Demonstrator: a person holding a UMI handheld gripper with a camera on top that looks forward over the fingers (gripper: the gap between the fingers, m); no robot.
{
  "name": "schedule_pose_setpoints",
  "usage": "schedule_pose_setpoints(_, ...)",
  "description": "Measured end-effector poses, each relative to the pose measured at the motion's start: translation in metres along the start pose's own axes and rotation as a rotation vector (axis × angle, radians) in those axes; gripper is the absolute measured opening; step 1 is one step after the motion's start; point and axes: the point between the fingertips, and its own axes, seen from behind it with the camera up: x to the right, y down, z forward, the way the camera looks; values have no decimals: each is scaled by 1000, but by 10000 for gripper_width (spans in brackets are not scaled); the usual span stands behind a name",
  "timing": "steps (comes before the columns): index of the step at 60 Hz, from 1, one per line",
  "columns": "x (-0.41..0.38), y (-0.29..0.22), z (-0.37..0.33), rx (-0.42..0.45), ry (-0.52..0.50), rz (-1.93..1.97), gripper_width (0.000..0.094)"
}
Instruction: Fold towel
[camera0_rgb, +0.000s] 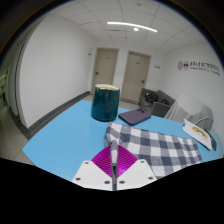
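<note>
Towel (160, 146) seemingly pinched between hand-held gripper (113, 156) fingers on table (70, 135).

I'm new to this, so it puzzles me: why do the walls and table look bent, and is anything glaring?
Gripper view: the wide-angle lens bows the table edge and walls; ceiling lights glare white; the towel near the gripper is evenly lit, with soft shadows.

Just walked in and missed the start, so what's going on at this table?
A person is working a handheld two-finger tool over a light blue table to fold a grey-and-white checked towel. The tool's fingers look closed on the towel's near edge, and the cloth lies mostly flat. Beyond it stand a dark teal cylindrical container and a flat purple book-like item.
</note>
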Motion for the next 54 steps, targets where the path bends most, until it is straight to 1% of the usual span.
schedule_pose_setpoints(2,1,-7,-3,15,-11,11,20)
schedule_pose_setpoints(4,6,-21,-8,53,-15,20,19)
schedule_pose_setpoints(11,72,-83,-39,184,71,68,21)
schedule_pose_setpoints(15,120,-105,-56,212,112,101,29)
schedule_pose_setpoints(18,162,-107,-63,215,162,132,30)
schedule_pose_setpoints(20,189,-102,-65,205,203,150,31)
schedule_pose_setpoints(22,215,-87,-64,176,238,159,31)
schedule_pose_setpoints(26,259,-43,-57,80,312,174,35)
schedule_pose_setpoints(29,279,-9,-48,16,337,189,38)
schedule_pose_setpoints(31,285,15,-42,-51,339,205,52)
schedule_pose_setpoints(33,287,36,-38,-104,327,233,91)
schedule_pose_setpoints(35,286,45,-37,-132,309,274,156)
schedule_pose_setpoints(37,288,46,-38,-126,304,319,255)
schedule_pose_setpoints(41,293,41,-47,-114,318,362,423)
schedule_pose_setpoints(42,293,38,-49,-107,318,364,481)
schedule_pose_setpoints(43,290,35,-50,-112,320,367,607)
schedule_pose_setpoints(44,291,34,-54,-105,316,370,609)
schedule_pose_setpoints(45,290,31,-58,-102,312,373,700)
schedule_pose_setpoints(46,289,29,-62,-100,306,376,841)
schedule_pose_setpoints(47,287,27,-67,-99,302,380,866)
schedule_pose_setpoints(50,283,21,-82,-97,294,395,827)
schedule_pose_setpoints(52,280,16,-94,-93,296,402,818)
schedule_pose_setpoints(54,275,11,-107,-88,298,403,831)
